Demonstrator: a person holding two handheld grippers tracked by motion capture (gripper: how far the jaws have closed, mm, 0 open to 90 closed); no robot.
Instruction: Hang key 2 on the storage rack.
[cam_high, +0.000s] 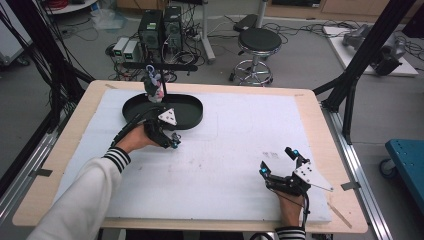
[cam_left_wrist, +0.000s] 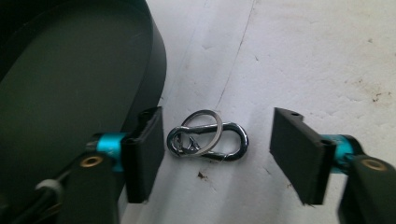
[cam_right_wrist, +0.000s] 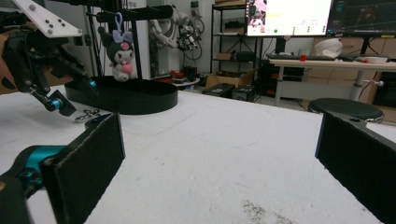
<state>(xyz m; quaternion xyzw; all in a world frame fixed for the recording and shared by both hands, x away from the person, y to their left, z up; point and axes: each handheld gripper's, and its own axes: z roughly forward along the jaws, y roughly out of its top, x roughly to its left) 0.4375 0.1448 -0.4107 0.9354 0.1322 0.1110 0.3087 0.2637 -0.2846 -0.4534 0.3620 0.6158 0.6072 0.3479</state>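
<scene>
The left tongs straddle the carabiner at the centre of the left gripper view, pads apart and clear of it. It lies flat on the desk just right of the black tray, its long axis running pad to pad. The right tongs gape wide, well apart from it.

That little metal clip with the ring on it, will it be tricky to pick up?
Probably a bit. The clip lies flat on the white foam, and its shiny metal looks slippery. It looks stiff and light; the loose ring may swing when lifted.
</scene>
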